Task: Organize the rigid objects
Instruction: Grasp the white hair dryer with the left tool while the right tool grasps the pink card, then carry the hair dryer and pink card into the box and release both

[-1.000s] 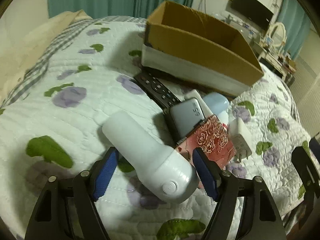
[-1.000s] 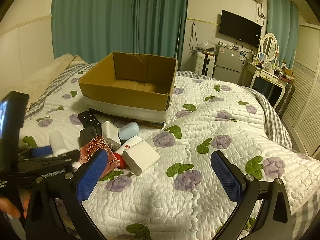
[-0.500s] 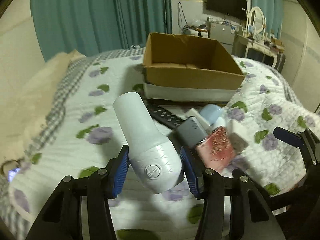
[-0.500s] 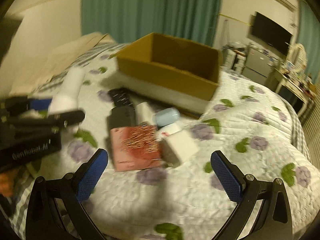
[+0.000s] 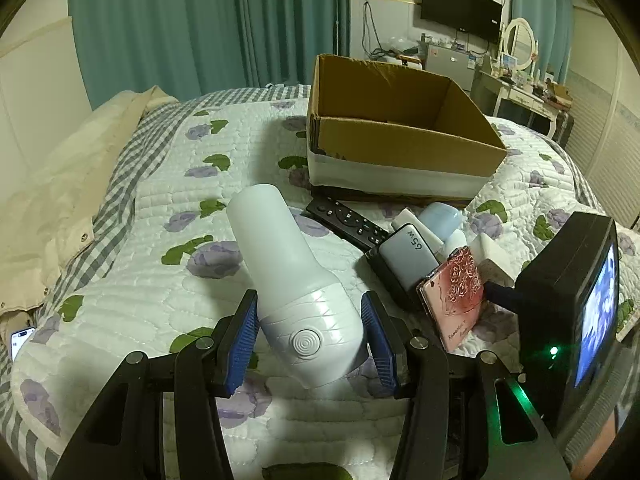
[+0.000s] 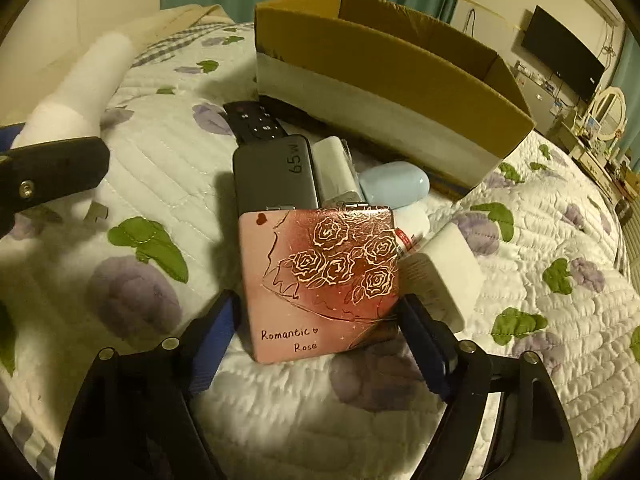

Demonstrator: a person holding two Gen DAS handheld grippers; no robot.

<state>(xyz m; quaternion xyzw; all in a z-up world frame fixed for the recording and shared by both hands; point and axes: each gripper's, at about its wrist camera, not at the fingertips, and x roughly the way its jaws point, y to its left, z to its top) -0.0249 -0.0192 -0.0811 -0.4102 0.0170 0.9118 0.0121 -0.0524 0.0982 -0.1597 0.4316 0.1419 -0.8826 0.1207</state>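
My left gripper (image 5: pixel 310 342) is shut on a white handheld device (image 5: pixel 288 276) with a round button, held above the quilt; it also shows in the right wrist view (image 6: pixel 76 88). My right gripper (image 6: pixel 320 344) is open, its pads on either side of a pink rose-printed case (image 6: pixel 320 276) marked "Romantic Rose"; contact is unclear. The case also shows in the left wrist view (image 5: pixel 454 296). An open cardboard box (image 5: pixel 400 132) stands behind the pile, also in the right wrist view (image 6: pixel 384 72).
Around the case lie a grey 65W charger (image 6: pixel 276 172), a black remote (image 6: pixel 256 124), a white adapter (image 6: pixel 334 168), a light-blue case (image 6: pixel 394 182) and a white plug block (image 6: pixel 444 276). A phone (image 5: pixel 20 340) lies at the bed's left edge.
My left gripper closed on the white device and lifted it off the quilt. My right gripper moved down and in, and now straddles the rose case.
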